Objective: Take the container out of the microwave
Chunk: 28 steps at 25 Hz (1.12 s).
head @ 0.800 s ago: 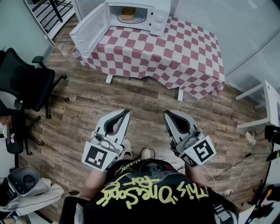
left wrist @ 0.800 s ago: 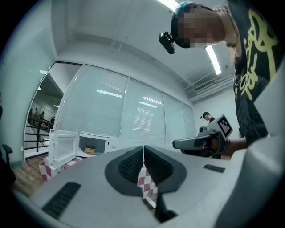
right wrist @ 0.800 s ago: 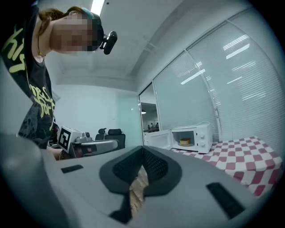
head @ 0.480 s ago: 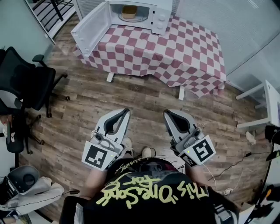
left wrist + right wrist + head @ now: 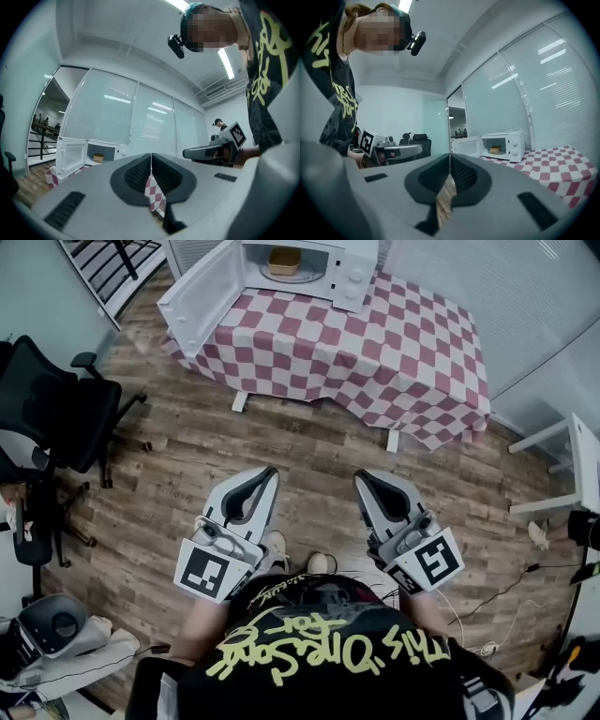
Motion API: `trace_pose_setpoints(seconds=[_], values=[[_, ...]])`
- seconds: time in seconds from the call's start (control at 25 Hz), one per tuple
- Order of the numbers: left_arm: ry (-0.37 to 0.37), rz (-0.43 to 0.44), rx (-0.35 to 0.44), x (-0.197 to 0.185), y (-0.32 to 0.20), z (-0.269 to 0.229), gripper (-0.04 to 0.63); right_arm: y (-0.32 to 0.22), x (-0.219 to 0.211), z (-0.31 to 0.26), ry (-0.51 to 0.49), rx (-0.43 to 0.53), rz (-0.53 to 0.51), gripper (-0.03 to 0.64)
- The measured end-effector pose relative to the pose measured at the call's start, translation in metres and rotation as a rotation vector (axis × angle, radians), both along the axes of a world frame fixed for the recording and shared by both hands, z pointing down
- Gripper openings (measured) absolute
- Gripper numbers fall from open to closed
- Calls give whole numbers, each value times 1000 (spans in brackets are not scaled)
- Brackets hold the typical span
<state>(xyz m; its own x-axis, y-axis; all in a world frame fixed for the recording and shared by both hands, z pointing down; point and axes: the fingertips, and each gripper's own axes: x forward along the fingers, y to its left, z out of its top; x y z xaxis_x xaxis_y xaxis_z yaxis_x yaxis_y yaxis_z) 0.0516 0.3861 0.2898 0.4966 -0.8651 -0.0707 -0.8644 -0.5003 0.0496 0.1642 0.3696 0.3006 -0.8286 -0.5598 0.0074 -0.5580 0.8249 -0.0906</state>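
Ahead of me, the small tan container (image 5: 284, 259) sits upright inside the white microwave (image 5: 354, 279), door (image 5: 199, 294) swung wide open, at the desk's (image 5: 375, 352) far left corner.

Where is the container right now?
Head view, top centre: the container sits inside the microwave, whose door hangs open to the left, at the far left corner of the checkered table.

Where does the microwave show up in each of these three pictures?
Head view: microwave at the top edge, near the centre.
Left gripper view: microwave small, low on the left.
Right gripper view: microwave right of centre, about mid-height.
Shared landmark: the red-and-white checked tablecloth under it.
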Motion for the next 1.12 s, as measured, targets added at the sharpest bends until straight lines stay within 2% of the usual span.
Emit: trace_pose_setpoints(seconds=[0.12, 0.28, 0.4, 0.6, 0.76, 0.92, 1.12], values=[[2, -5, 0, -8, -6, 1, 11, -6, -3, 0, -33, -17, 9, 11], [-45, 14, 39, -21, -12, 3, 11, -13, -14, -1, -35, -16, 15, 11], [-63, 28, 27, -29, -16, 8, 11, -17, -24, -3, -47, -13, 21, 11], [-20, 27, -3, -45, -24, 7, 11, -24, -41, -1, -67, -8, 43, 11], [-19, 39, -8, -56, -29, 10, 11, -29, -47, 2, -52, -5, 85, 11], [-60, 79, 9, -64, -34, 15, 11, -31, -48, 4, -48, -13, 133, 11], [-45, 119, 4, -59, -40, 19, 11, -26, -47, 11, -48, -37, 166, 11]])
